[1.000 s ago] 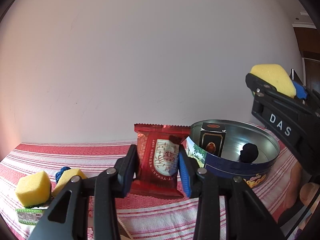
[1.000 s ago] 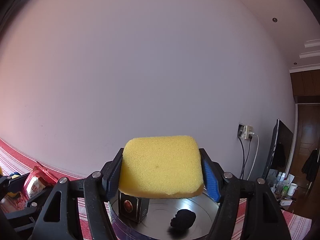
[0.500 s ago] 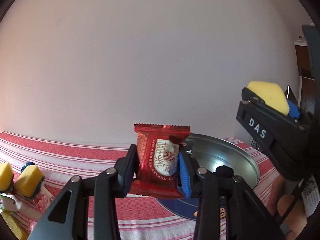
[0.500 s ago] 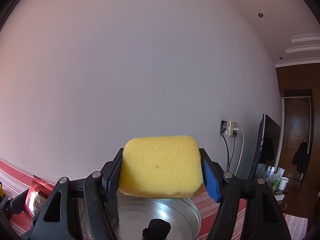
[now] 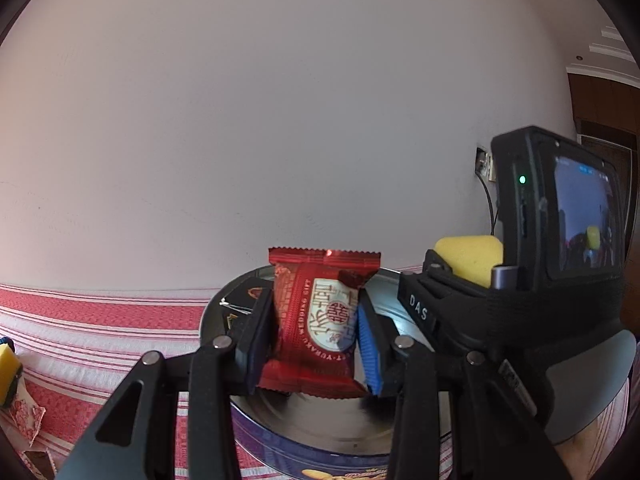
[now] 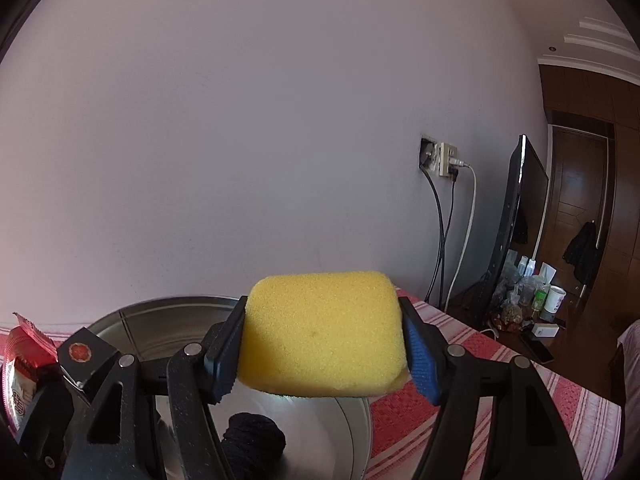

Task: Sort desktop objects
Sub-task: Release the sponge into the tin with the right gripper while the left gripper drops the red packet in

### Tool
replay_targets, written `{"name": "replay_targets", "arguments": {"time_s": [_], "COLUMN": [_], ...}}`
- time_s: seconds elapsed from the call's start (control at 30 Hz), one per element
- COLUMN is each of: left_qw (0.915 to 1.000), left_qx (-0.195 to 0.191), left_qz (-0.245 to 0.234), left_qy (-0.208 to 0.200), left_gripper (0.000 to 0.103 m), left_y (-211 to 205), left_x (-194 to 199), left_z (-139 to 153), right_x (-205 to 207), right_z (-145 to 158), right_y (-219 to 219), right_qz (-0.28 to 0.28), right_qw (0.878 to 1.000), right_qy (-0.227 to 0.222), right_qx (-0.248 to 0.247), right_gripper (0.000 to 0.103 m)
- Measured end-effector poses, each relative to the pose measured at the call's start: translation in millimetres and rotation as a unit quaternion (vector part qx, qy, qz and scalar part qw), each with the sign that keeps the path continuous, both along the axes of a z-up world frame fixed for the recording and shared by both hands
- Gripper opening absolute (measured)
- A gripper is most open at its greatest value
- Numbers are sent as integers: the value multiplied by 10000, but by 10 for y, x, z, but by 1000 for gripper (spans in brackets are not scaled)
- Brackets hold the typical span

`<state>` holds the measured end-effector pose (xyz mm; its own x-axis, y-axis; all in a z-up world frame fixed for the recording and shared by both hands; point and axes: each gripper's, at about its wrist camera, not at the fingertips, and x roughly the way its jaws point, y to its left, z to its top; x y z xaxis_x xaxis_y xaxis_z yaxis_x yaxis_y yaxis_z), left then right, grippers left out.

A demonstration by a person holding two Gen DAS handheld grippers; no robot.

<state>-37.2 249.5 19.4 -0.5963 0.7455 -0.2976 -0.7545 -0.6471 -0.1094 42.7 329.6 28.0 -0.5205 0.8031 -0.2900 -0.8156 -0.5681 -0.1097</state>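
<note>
Above the round metal tin (image 5: 304, 428), the left tongs (image 5: 316, 340) are clamped on a red snack packet (image 5: 320, 324), upright between the black pad and the blue pad, its crimped top edge uppermost. Just to the right in the left wrist view, the right tongs (image 6: 324, 344) grip a yellow sponge (image 6: 322, 332) by its 2 short ends, level and over the tin's right half. The sponge shows again behind the camera body on those tongs (image 5: 468, 258). Inside the tin lie a small black box (image 6: 86, 354) with a red seal on top, leaning near the left wall, and a dark ball of cord (image 6: 254, 438) on the shiny floor. The tin stands on a surface covered by a red and white striped cloth (image 5: 100, 320). At the cloth's far left edge sits another yellow sponge piece (image 5: 8, 364). Behind is a plain pale wall with a socket and cables (image 6: 442, 160), and a dark screen (image 6: 520, 208) to the right.
</note>
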Motion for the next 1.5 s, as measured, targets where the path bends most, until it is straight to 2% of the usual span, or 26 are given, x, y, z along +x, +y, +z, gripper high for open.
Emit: {"name": "replay_targets", "arguments": {"time_s": [0.07,0.23,0.33,0.37,0.4,0.43,0.47,0.5,0.57,0.73,0.83,0.93,1.0,1.07,1.17,1.33,1.5], "left_qw": [9998,9991,9987,9987,9986,9985,9982,9973,9979,9977,9954,9918,9871,9821,9789,9726,9704], "left_qx": [-76,-207,-318,-327,-337,-345,-353,-324,-188,-94,1,187,354,514,525,97,-109], "left_qz": [-68,11,42,96,154,181,329,563,528,652,958,1262,1564,1811,1970,2303,2359], "left_qy": [-153,-360,-385,-372,-369,-378,-364,-343,-334,-146,-1,12,-10,18,105,289,507], "left_gripper": [39,39,39,42,55,70,95,102,102,102,102,102,102,102,102,102,102], "left_y": [33,52,112,109,109,114,103,73,16,-127,-366,-595,-928,-1058,-1179,-1125,-1049], "left_x": [-50,-123,-108,-97,-97,-92,-85,-83,-60,-23,-118,-214,-283,-302,-325,-318,-270], "left_z": [-56,-103,-121,-120,-118,-119,-119,-115,-106,-82,25,111,178,209,212,130,128], "right_x": [-68,-46,-47,-51,-50,-43,-21,10,85,85,174,310,413,518,597,520,361], "right_z": [-88,-91,-97,-110,-111,-109,-106,-94,-68,-36,8,106,180,232,283,294,296], "right_y": [82,163,145,143,146,160,172,194,201,129,75,-28,-68,-96,-137,-310,-658], "right_qz": [18,113,106,70,95,71,55,79,45,-21,-88,-105,-94,-51,334,1045,1525], "right_qw": [9996,9985,9987,9988,9988,9987,9986,9986,9984,9984,9981,9943,9900,9845,9749,9690,9701], "right_qy": [-210,-203,-241,-255,-240,-231,-167,-47,230,322,577,1061,1401,1747,2203,2232,1832], "right_qx": [-192,-496,-434,-409,-425,-459,-496,-512,-516,-456,-184,66,120,121,-4,-158,464], "right_gripper": [72,72,72,73,75,83,92,95,99,99,99,99,99,101,102,102,103]}}
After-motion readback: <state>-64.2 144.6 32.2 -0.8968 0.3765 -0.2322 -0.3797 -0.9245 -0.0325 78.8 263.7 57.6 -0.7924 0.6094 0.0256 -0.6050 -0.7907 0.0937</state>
